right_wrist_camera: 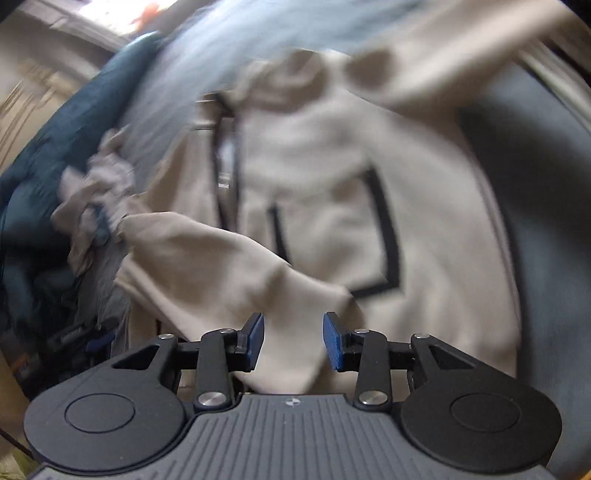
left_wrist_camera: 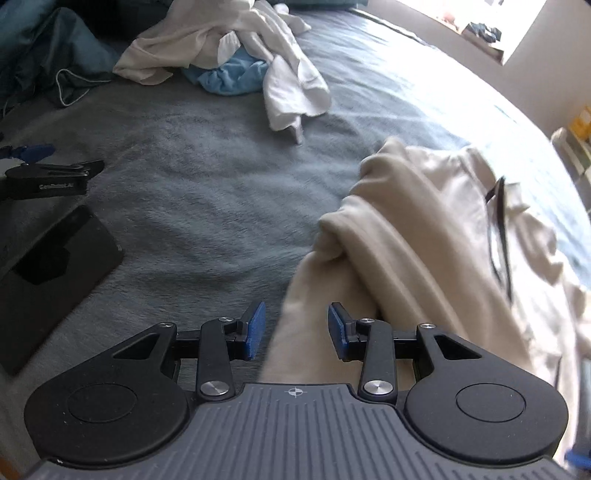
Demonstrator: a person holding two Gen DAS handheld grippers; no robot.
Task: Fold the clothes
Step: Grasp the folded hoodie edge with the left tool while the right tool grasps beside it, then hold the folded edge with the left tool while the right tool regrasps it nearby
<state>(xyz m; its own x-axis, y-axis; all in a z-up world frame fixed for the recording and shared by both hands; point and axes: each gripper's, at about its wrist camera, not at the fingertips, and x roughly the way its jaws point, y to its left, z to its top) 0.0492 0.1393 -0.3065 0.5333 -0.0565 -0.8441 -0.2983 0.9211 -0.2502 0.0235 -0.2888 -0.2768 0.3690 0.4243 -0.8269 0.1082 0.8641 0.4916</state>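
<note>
Both tongs apart, gripping nothing: left gripper, right gripper. Fleece lies rumpled on bed, under both. Looks soft, bulky, floppy. I'd pinch the sleeve cuff or hem.

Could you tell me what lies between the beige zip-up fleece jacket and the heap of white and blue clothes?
In the left wrist view, only bare grey blanket separates the beige zip-up fleece jacket from the heap of white and blue clothes.

Daylight floods in from a window at upper right of the left wrist view, blowing out the bed cover there. Both views bend at the edges; the right wrist view is heavily motion-blurred
</note>
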